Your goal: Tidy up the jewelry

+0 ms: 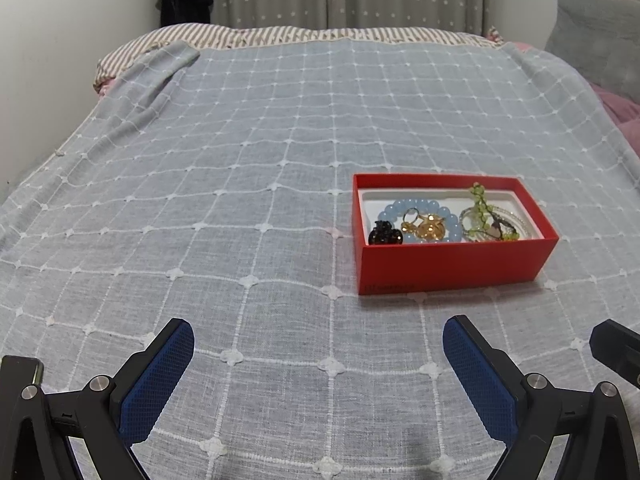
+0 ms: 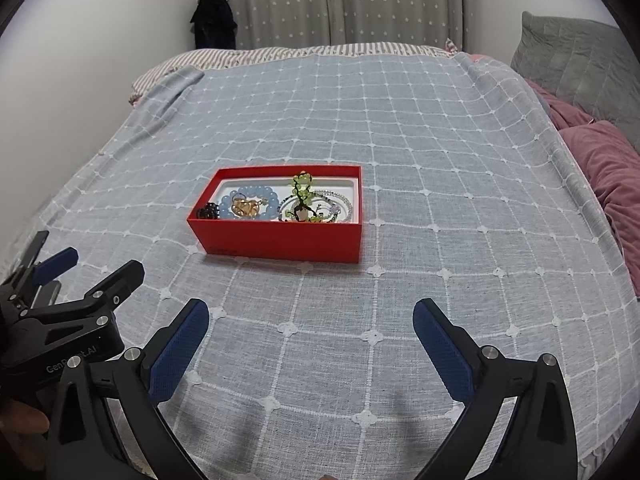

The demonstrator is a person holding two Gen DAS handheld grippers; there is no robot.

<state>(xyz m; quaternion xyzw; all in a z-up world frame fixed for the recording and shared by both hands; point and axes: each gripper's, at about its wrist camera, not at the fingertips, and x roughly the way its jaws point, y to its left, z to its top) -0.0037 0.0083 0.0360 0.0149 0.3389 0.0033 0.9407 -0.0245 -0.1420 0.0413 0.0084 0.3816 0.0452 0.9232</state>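
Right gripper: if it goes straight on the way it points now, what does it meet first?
Probably the checked bedspread. The right gripper is open and empty, and the red box lies slightly left of its line, though depth is unclear.

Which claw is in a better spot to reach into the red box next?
Probably the right claw. In its own view the red box sits nearly straight ahead between its open fingers. For the left claw, also open and empty, the box lies off to its right side, so it would reach across.
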